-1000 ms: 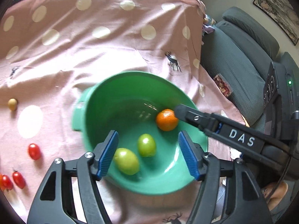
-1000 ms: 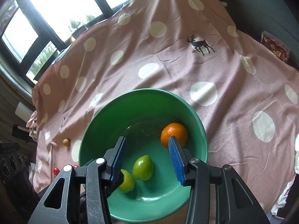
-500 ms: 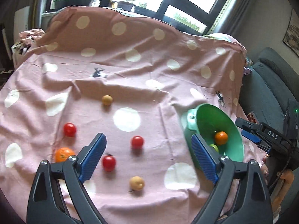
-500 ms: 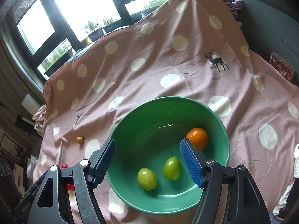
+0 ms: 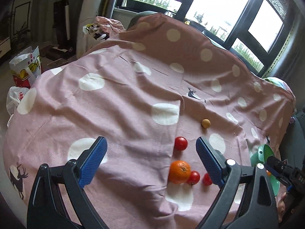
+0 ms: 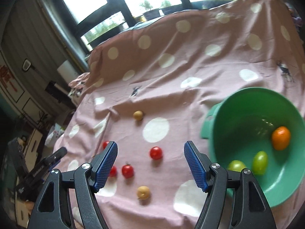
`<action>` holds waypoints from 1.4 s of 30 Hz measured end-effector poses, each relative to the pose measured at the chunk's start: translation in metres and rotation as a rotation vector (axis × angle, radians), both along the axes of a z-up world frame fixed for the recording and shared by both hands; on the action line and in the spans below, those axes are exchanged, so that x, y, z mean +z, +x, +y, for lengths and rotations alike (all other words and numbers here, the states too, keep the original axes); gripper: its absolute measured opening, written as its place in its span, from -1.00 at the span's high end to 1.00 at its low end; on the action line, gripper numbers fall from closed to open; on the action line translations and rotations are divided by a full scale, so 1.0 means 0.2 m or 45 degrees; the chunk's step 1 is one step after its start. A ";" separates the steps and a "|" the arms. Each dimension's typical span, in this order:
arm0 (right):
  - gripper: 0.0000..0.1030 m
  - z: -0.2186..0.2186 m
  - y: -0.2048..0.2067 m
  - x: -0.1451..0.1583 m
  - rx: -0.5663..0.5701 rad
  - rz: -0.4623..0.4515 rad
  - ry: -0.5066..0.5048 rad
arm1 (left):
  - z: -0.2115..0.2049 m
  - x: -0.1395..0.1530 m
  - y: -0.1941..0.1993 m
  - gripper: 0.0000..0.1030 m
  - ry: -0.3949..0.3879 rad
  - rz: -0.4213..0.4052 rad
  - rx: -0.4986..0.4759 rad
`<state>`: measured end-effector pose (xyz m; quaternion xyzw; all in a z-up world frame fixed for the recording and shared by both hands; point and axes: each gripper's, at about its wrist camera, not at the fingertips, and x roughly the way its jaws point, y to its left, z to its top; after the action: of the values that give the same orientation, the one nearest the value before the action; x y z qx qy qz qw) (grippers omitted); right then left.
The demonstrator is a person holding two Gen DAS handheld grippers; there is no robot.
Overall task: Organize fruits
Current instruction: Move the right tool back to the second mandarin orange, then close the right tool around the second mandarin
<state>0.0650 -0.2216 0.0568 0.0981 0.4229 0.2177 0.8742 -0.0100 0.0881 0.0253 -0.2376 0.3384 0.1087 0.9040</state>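
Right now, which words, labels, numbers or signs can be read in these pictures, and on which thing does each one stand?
"DAS": white letters on the black body of the right gripper, at the right edge of the left wrist view; the frame edge cuts them.
Paper bag on the floor: red and yellow print, too small to read.
White plastic bag: a red mark, unreadable.
Red sign on the wall: blurred, unreadable.

"das" printed on the right claw.
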 end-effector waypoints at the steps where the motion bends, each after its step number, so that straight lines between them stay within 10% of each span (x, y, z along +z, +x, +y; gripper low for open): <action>1: -0.40 0.07 0.01 -0.02 0.052 0.031 0.011 | 0.03 -0.01 -0.01 -0.83 -0.023 0.002 0.015; 10: -0.10 0.63 0.05 -0.28 0.432 0.244 -0.131 | 0.16 -0.03 -0.04 -0.81 -0.114 0.012 0.072; 21: 0.00 0.80 0.13 -0.39 0.485 0.353 -0.193 | 0.17 -0.05 -0.03 -0.81 -0.146 0.017 0.044; 42: 0.19 0.36 0.09 -0.22 0.257 0.270 -0.146 | -0.06 -0.05 0.05 -0.79 -0.129 0.036 -0.168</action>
<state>0.0825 -0.1494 0.0123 0.0276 0.5323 0.2683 0.8025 0.0008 0.0760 0.0148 -0.2586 0.3712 0.0351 0.8912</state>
